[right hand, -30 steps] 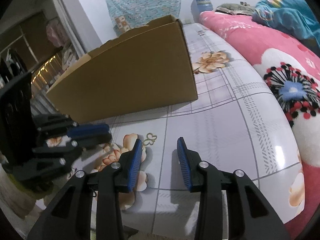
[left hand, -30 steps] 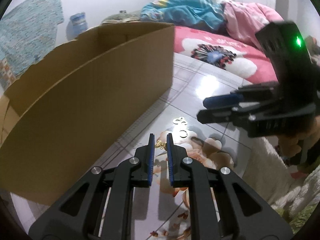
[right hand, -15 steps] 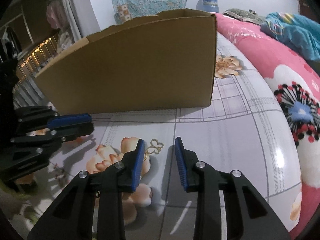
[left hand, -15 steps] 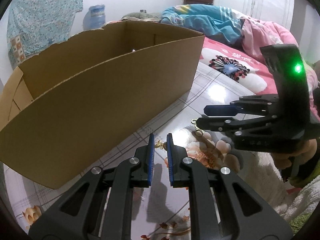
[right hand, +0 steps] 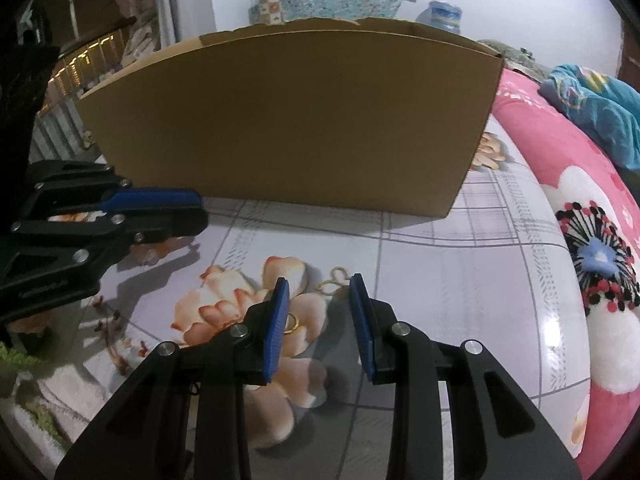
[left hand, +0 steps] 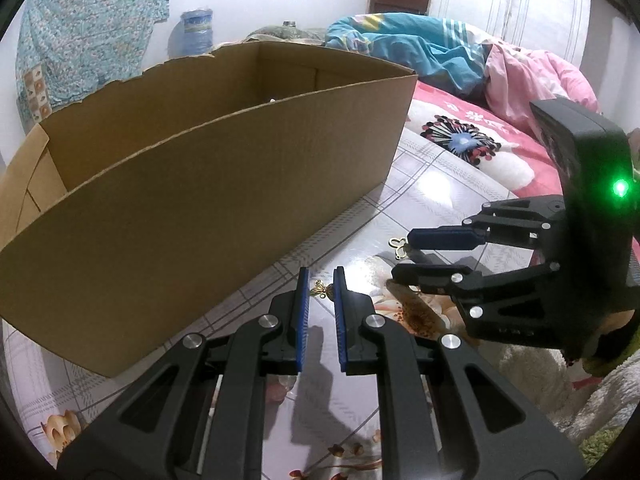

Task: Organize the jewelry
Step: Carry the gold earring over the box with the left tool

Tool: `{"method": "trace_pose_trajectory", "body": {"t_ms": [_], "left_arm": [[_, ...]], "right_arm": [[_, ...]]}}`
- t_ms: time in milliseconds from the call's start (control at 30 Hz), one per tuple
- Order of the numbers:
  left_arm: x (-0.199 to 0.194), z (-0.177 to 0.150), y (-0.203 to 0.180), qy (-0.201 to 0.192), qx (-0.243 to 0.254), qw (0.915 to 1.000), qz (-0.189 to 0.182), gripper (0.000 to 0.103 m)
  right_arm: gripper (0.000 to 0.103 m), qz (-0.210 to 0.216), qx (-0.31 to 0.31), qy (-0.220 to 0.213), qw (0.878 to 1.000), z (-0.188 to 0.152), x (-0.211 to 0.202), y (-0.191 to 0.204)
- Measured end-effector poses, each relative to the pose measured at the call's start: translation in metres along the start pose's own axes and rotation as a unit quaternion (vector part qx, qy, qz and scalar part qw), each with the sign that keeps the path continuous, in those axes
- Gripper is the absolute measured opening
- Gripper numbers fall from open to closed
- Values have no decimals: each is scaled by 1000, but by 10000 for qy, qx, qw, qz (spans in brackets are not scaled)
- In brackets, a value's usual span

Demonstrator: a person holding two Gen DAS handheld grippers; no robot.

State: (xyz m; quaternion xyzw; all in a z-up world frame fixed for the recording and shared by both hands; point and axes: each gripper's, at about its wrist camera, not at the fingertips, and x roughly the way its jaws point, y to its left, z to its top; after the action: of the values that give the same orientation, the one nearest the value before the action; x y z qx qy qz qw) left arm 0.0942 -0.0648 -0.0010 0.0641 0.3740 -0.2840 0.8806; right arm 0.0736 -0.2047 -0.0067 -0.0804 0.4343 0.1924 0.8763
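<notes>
The left hand-held gripper (left hand: 320,276) pinches a small gold butterfly charm (left hand: 320,290) between its blue pad tips, which stand nearly together; the charm hangs just above the glossy flowered floor covering (left hand: 432,184). Ahead and to its left stands a large open cardboard box (left hand: 208,208), close by. To its right the right hand-held gripper (right hand: 320,288) hovers with its fingers apart, pressing on nothing. Just ahead of the right tips a gold butterfly outline pendant (right hand: 335,280) lies flat on the covering, and a small gold ring (right hand: 291,323) lies beside the inner face of its left pad (right hand: 276,320). Whether the pad touches the ring cannot be told. A pink flowered blanket (right hand: 560,168) lies farther right.
</notes>
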Motion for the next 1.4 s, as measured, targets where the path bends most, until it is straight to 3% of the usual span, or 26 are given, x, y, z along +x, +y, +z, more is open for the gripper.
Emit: {"method": "trace_pose_trajectory", "body": {"t_ms": [300,467,967,1200,1400], "left_arm": [[-2,0,1,-21,0,10000,5,11],[-2,0,1,-18,5,10000,-5,11],[-4,1,2,-42,4,10000,5,11],[-18,5,-2,-179,78,9998,-10,11],[-54,19,-9,-556,137,9981,-215,11]], "right_arm": [[31,-172,-14,-62,9998,8,4,-9],[20,-33,66,-63,10000,9,8,-13],[20,95,234,-110,9996,8,6,-19],[20,106,242,-327,9991,11,-13,-17],[20,158,136,-888,9958,26,-54,-9]]}}
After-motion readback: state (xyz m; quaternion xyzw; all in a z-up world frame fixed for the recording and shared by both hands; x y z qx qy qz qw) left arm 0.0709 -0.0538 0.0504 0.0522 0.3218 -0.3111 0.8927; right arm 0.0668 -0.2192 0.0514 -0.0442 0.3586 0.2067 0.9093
